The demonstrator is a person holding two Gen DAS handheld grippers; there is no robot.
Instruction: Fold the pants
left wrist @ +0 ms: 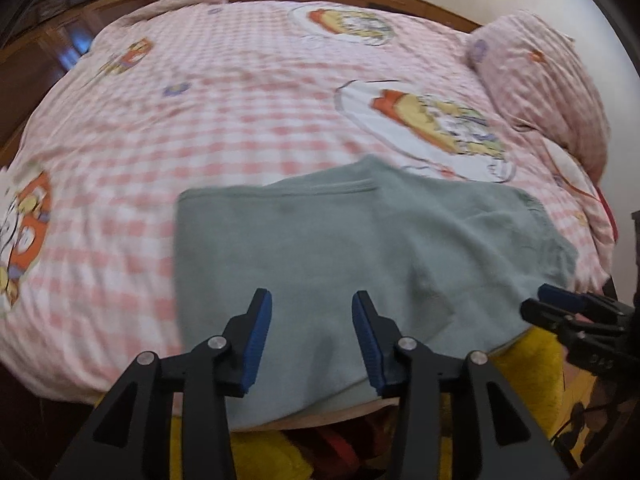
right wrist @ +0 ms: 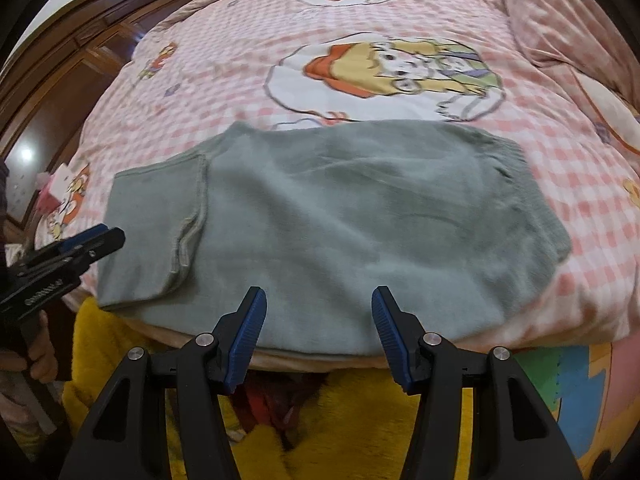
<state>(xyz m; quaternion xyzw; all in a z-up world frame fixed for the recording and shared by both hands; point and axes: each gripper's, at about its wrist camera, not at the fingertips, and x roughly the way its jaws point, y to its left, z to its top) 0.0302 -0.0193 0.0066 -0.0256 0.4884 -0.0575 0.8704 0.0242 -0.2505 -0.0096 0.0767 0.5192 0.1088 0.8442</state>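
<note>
Lying across the near edge of the bed (left wrist: 240, 120), the grey-green pants (right wrist: 340, 220) are already folded into a broad, flat rectangle on the pink checked cover, with one hemmed panel doubled over at their left end in the right wrist view. Their ribbed waistband (right wrist: 532, 184) sits at the right end, and the near edge of the fabric hangs slightly over the mattress side. A cartoon print (right wrist: 392, 68) on the cover shows just beyond the far edge of the pants.

The right gripper (right wrist: 318, 304) hovers over the near edge of the pants with its blue-padded jaws spread wide and nothing between them. The left gripper (left wrist: 312, 304) is likewise released, its jaws parted above the near part of the fabric and gripping nothing. Each gripper appears at the margin of the other's view, beside the ends of the pants.

A pink pillow (left wrist: 548, 92) rests at the far right of the bed. Dark wooden furniture (right wrist: 80, 92) stands to the left. Yellow fluffy clothing (right wrist: 360, 420) fills the foreground below both grippers.
</note>
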